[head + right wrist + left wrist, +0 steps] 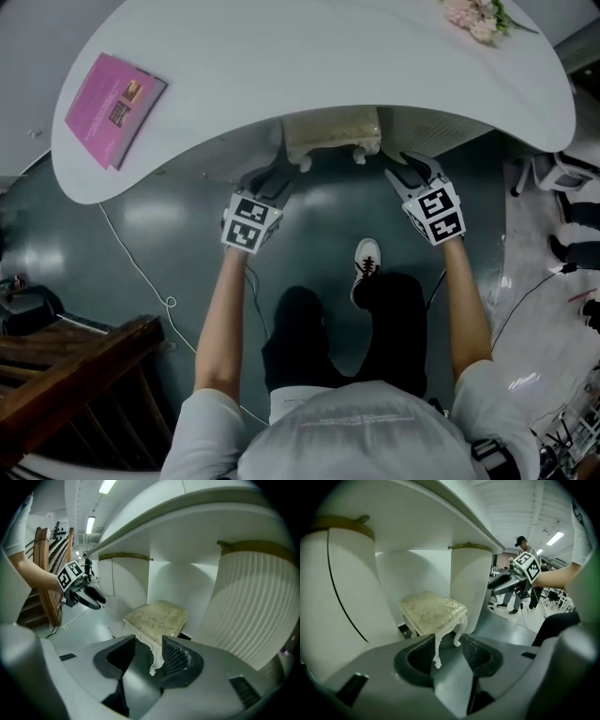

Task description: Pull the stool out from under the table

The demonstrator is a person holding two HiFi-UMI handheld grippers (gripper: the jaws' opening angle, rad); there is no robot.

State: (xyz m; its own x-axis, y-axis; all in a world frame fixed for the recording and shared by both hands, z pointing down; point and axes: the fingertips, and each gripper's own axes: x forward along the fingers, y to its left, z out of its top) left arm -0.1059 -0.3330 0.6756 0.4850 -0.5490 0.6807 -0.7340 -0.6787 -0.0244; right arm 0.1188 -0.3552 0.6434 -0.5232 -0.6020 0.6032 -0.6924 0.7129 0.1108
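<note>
Stool (333, 136) tucked under worktop (309, 66). Left hand-held gripper (278, 176): jaws moderately apart, stool leg (438, 644) framed between, untouched. Right hand-held gripper (414, 169): same gap, other front leg (154, 660) framed between.

A pink booklet (114, 108) lies flat at the upper left of the head view. A spray of pale pink flowers (478, 17) shows at the top edge, well apart from it. Lower down, a thin white cable (127, 247) trails across the glossy grey-green floor (187, 234) and ends in a small loop. A dark wooden frame (75, 361) fills the lower left corner — slatted, and seen upright in the right gripper view. Far back in the left gripper view a bystander in a cap (518, 604) stands beneath a lit ceiling strip (555, 538).
</note>
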